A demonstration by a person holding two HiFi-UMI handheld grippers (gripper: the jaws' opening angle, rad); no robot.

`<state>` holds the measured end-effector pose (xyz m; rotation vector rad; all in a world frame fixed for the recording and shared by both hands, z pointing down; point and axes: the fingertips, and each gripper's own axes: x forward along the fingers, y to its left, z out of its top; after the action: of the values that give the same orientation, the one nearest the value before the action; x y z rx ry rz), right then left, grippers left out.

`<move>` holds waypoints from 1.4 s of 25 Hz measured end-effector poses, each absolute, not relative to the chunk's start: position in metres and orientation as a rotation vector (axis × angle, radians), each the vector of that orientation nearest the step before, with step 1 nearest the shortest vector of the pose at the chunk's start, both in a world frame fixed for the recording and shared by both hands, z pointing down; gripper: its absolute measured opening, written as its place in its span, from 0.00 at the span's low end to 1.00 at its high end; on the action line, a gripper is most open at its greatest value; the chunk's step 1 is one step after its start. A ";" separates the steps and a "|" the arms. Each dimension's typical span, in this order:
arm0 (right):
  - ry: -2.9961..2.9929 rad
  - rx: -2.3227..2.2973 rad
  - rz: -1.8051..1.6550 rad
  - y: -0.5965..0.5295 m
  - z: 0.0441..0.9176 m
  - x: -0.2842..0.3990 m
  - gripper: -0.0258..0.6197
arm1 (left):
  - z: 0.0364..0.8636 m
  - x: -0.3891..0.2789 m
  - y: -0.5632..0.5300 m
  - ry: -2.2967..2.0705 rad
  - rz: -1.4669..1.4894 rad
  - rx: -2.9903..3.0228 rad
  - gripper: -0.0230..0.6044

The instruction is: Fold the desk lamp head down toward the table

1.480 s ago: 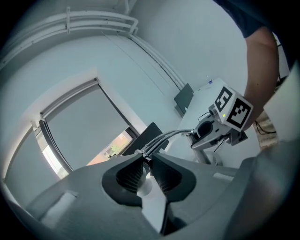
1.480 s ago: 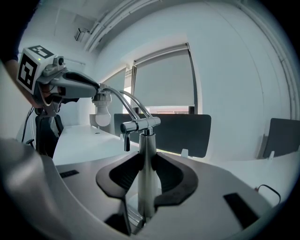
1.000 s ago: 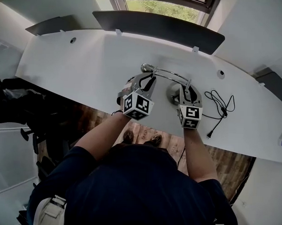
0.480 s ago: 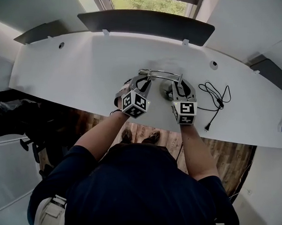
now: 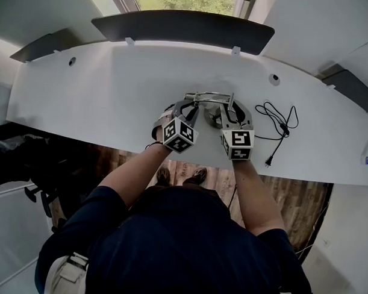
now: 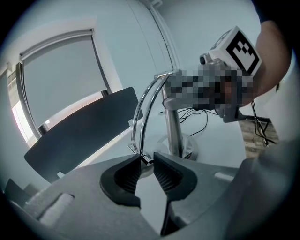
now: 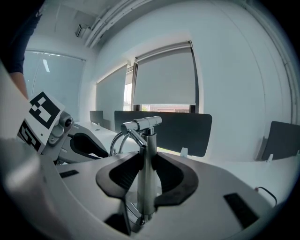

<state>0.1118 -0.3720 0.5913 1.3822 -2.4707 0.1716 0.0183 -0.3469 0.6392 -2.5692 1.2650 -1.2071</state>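
Note:
The chrome desk lamp stands mid-desk; its curved arm (image 5: 208,96) arches left from the hinge (image 7: 143,123) atop the upright post (image 7: 147,168). My left gripper (image 5: 187,105) is shut on the low end of that arm (image 6: 139,123), pinching its tip between the pads just above the desk. In the left gripper view the round base (image 6: 183,146) sits behind the jaws. My right gripper (image 5: 232,112) is shut on the post, one pad on each side. The lamp head itself is hidden between the left jaws.
A black power cable (image 5: 280,125) with its plug lies on the white desk (image 5: 101,92) right of the lamp. A dark divider panel (image 5: 182,26) runs along the desk's far edge. The near desk edge is just under both hands.
The left gripper has come down toward the desk with the arm's end in it, so the arm arches lower. The right gripper has stayed on the post.

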 end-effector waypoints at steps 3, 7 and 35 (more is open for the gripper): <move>-2.460 1.402 0.171 -0.373 0.592 0.113 0.23 | 0.647 0.025 -0.348 1.249 -1.212 -2.584 0.17; -2.447 1.423 0.177 -0.374 0.592 0.113 0.23 | 0.652 0.029 -0.349 1.260 -1.196 -2.601 0.17; -2.408 1.475 0.326 -0.210 0.551 0.067 0.26 | 0.502 -0.013 -0.212 0.997 -0.663 -2.924 0.17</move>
<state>0.0670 -0.2102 0.5506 1.4746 -2.4076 0.3257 -0.0131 -0.2124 0.5022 -2.9237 0.9966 -0.6631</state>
